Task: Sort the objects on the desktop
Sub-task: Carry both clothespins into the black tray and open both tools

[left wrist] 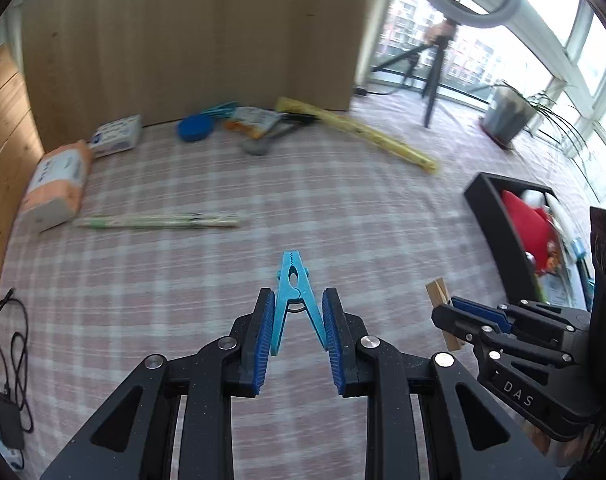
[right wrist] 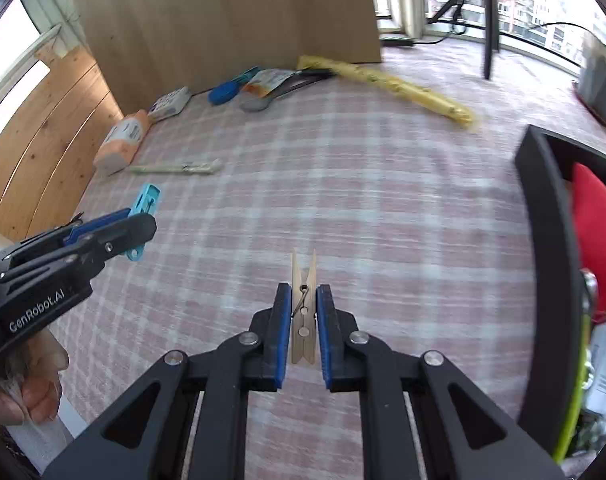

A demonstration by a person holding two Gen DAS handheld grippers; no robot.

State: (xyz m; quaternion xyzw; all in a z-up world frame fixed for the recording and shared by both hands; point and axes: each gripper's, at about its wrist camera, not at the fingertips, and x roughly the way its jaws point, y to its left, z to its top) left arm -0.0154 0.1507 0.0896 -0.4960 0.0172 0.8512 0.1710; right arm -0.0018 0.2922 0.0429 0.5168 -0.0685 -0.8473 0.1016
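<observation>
A blue plastic clothespin (left wrist: 294, 300) is sitting between the pads of the left gripper (left wrist: 296, 312), its two handle legs pressing outward against the blue pads, so the jaws are pinching it and carrying it above the checked tablecloth (left wrist: 263, 200); in the right wrist view the same peg is showing at the left, sticking out of that gripper's tip. A wooden clothespin (right wrist: 303, 312) is being pinched flat between the nearly closed jaws of the right gripper (right wrist: 303, 308), its forked end pointing forward. Both pegs are hanging in the air rather than lying on the cloth, and the blur suggests the hands are moving. Just to the right, a black bin (right wrist: 543, 240) is standing with a red item (right wrist: 599, 232) and other things already inside it. Farther back, near the wooden board (left wrist: 183, 40), unsorted things are lying: a pack of tissues (left wrist: 57, 184), a wrapped pair of chopsticks (left wrist: 155, 222), a small printed box (left wrist: 117, 136), a blue round lid (left wrist: 195, 128), a snack packet (left wrist: 253, 120) and a long yellow packet (left wrist: 359, 132). The step in hand looks like carrying two picked pegs to their place; the next move probably calls for bringing each over the bin's rim, clear of the wall, and spreading the jaws one at a time so the pegs drop inside rather than on the cloth
</observation>
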